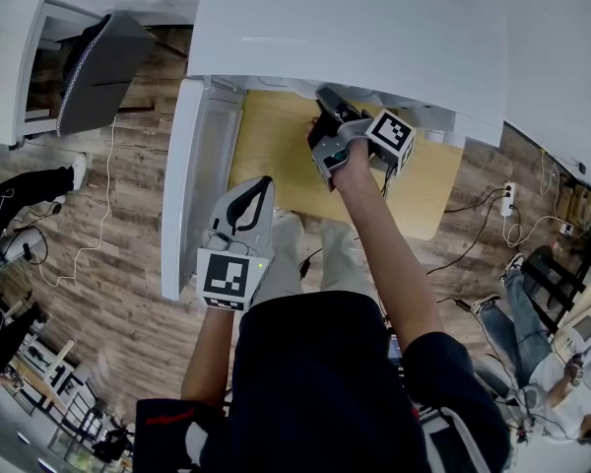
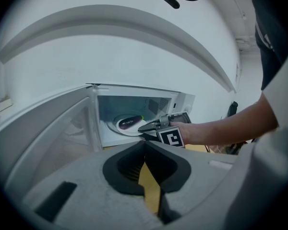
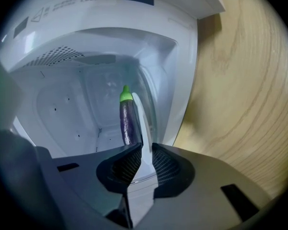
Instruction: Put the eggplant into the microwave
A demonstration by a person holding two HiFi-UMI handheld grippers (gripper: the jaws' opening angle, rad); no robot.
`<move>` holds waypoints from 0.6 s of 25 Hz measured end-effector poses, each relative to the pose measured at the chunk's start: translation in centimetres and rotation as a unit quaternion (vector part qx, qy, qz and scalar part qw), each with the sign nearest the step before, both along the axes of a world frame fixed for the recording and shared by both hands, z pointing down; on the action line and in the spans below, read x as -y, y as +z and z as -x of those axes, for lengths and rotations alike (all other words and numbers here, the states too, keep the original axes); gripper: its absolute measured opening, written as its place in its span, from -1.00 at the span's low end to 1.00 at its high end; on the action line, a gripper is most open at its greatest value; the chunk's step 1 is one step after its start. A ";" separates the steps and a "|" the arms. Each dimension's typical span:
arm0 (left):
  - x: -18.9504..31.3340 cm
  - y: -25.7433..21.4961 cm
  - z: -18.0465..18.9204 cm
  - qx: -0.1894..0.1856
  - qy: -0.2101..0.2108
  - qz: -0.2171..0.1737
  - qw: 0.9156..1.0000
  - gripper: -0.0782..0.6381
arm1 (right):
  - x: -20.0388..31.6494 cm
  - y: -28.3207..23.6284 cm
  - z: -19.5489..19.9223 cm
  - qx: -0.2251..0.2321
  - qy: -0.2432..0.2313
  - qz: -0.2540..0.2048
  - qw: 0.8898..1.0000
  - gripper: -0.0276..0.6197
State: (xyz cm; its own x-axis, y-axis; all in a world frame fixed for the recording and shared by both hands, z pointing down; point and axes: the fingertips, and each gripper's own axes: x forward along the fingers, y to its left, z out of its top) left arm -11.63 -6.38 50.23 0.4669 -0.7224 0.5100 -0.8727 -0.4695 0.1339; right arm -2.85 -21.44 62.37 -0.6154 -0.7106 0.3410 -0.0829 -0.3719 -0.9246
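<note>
The microwave [image 1: 374, 37] is standing on the wooden desk [image 1: 276, 141], with its door [image 1: 192, 185] hanging wide open at its left side. The eggplant [image 3: 127, 123] is lying inside the microwave on a white plate [image 2: 116, 127] that is resting on the microwave's floor. Its green cap is pointing deeper into the microwave.

The right gripper [image 3: 147, 146] is reaching into the microwave's mouth, turned on its side. Its fingers [image 3: 165, 166] are pinching the plate's near rim and standing only a narrow slit apart. The eggplant is lying just beyond their tips, not between them.

The left gripper [image 2: 145, 145] is hanging in front of the microwave, out by the free edge of the open door, and is pointing toward the microwave's inside. Its fingers [image 2: 170, 166] are meeting at the tips and holding nothing. Only a sliver of the desk is showing through the gap behind the tips.
</note>
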 end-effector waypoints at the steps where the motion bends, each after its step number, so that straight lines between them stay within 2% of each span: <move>1: 0.0 0.0 0.0 0.000 0.000 0.000 1.000 -0.74 | 0.1 0.0 0.0 0.002 0.001 -0.004 1.000 -0.78; 8: -0.2 0.1 -0.2 -0.001 0.000 0.001 1.000 -0.74 | -0.1 0.2 -0.1 0.009 0.003 -0.003 1.000 -0.57; 15: -0.4 0.1 -0.2 0.001 0.000 0.001 1.000 -0.74 | -0.8 0.5 -0.3 0.014 0.006 0.004 1.000 -0.55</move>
